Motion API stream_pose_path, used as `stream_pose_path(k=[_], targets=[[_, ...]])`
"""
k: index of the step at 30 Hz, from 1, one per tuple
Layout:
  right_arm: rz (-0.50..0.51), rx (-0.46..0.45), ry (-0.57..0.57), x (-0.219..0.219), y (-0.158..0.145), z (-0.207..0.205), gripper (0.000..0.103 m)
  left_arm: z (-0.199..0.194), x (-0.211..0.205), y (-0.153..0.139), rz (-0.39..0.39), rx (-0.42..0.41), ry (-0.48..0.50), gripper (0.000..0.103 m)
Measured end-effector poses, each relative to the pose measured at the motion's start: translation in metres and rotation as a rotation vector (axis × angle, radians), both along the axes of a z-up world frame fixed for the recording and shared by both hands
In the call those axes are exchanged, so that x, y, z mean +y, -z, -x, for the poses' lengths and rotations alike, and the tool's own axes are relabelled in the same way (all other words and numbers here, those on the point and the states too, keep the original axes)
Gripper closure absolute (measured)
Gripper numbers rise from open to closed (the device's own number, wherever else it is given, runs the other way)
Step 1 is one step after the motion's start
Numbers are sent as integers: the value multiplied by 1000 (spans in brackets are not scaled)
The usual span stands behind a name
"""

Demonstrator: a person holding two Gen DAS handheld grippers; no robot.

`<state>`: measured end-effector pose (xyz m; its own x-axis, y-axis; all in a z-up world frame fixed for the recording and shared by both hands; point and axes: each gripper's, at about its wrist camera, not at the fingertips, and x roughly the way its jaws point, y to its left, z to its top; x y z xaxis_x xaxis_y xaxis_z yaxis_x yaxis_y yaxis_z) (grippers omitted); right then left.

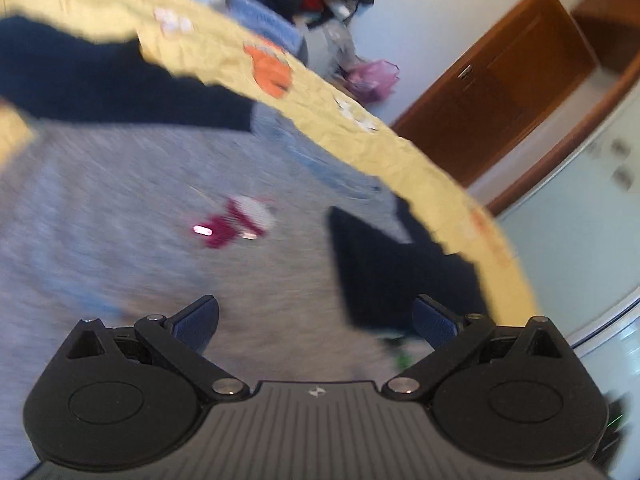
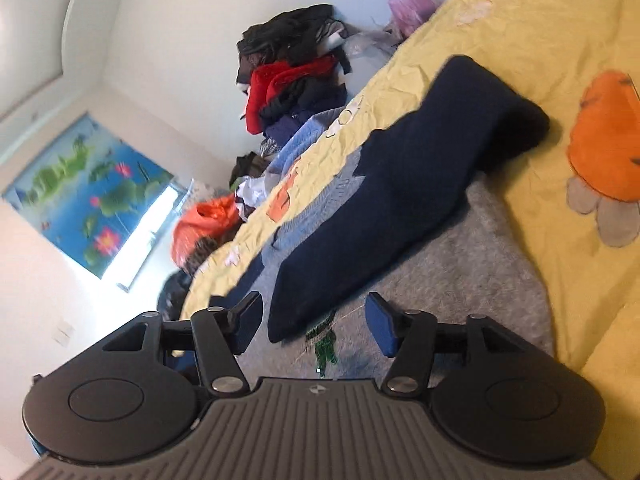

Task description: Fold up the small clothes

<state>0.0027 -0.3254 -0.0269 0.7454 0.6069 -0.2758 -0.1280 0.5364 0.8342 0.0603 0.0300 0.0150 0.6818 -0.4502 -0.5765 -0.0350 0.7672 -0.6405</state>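
Black ribbed plastic housings filled the bottom of both wrist views, each carrying two blue-padded fingers. On the right gripper (image 2: 314,322) the fingers stood parted with nothing pressed between them; the left gripper (image 1: 316,322) showed its fingers spread wider, also empty.

Just past the right fingers lay the near end of a long navy-blue knitted sleeve (image 2: 392,196), soft and matte. Its long axis ran from that near end, which sat between and just ahead of the fingers, diagonally up and to the right, ending in a folded cuff on the bedcover. The right hand looked much the nearer to this sleeve.

Beneath it spread the garment's grey, felt-like knitted body (image 2: 480,252), bearing a small green sequinned patch (image 2: 324,344) close to the fingers. In the blurred left view the same grey body (image 1: 120,216) showed a dark pink and white motif (image 1: 240,220), with another navy sleeve (image 1: 400,272) just ahead of the right-hand finger.

All of this rested on a crinkled pale yellow bedcover (image 2: 520,24) printed with orange and grey flowers. Beyond the bed's edge rose a heap of red, black and blue clothes (image 2: 296,80), then pale walls, a blue lotus-pond picture (image 2: 88,188) and a brown wooden door (image 1: 500,92).
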Motion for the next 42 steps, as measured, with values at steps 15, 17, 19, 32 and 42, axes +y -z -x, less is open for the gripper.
stream_pose_path(k=[15, 17, 19, 32, 42], targets=[[-11, -41, -34, 2, -5, 5, 32, -68, -58, 11, -77, 87, 80, 90], [-10, -45, -35, 2, -6, 5, 32, -69, -56, 10, -104, 86, 82, 96], [-10, -47, -35, 2, -6, 5, 31, -64, -50, 5, -140, 73, 71, 97], [-7, -52, -35, 4, -8, 5, 30, -30, 10, -48, -333, -139, -18, 98], [0, -58, -40, 4, -11, 4, 29, -18, 48, -8, -446, -2, -95, 98]])
